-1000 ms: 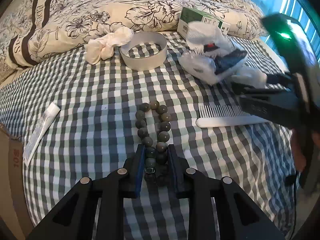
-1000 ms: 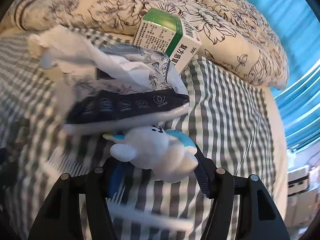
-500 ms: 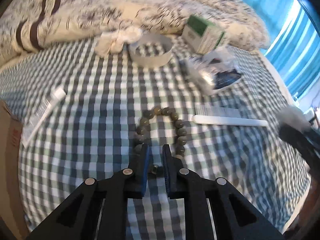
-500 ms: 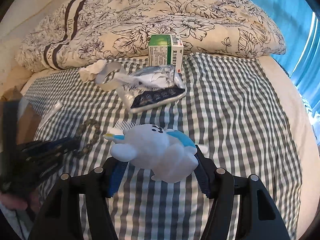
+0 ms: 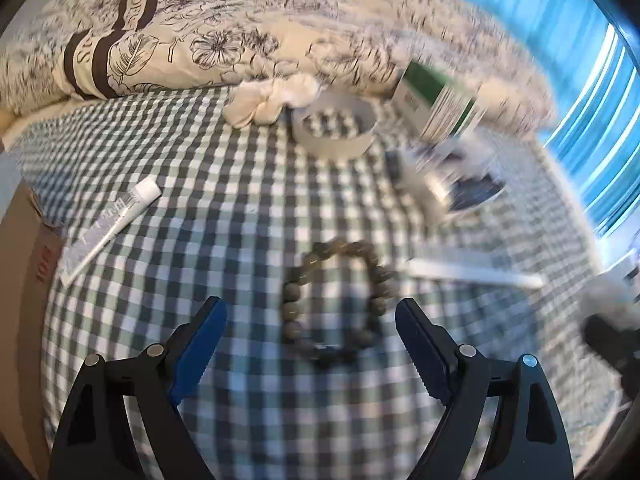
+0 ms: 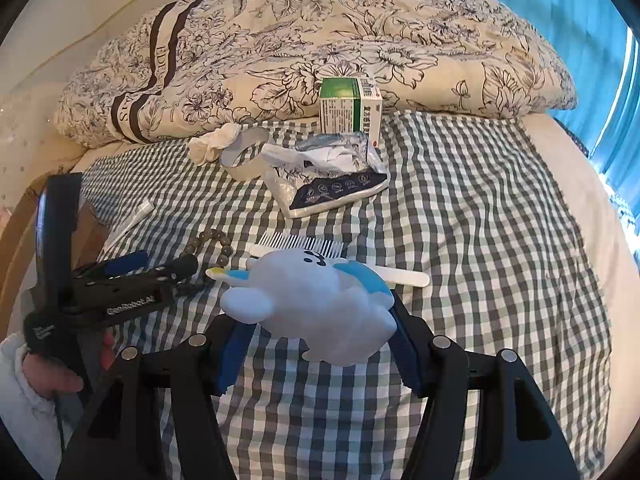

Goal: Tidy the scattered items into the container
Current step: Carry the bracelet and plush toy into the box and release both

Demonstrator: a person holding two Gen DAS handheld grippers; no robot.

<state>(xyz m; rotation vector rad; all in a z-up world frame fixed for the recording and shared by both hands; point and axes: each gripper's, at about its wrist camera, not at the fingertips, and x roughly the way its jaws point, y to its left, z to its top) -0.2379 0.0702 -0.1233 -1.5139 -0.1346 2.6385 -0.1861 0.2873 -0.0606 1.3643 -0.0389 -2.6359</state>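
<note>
Right wrist view: right gripper (image 6: 316, 344) clamps a white-and-blue plush toy (image 6: 316, 304). Left gripper (image 5: 310, 344), marked "GenRobot.AI", is spread wide over the bead bracelet (image 5: 336, 304) on the checked sheet (image 6: 480, 220). Quilt (image 6: 280, 40) lettering partly legible.

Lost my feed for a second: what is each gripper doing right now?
Left gripper: open, jaws spread wide over the bead bracelet, holding nothing.
Right gripper: shut on the plush toy, held above the checked bedsheet.

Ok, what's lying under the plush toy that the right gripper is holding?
Beneath the plush toy, the white comb lies on the checked sheet. Its middle is covered by the toy.
</note>
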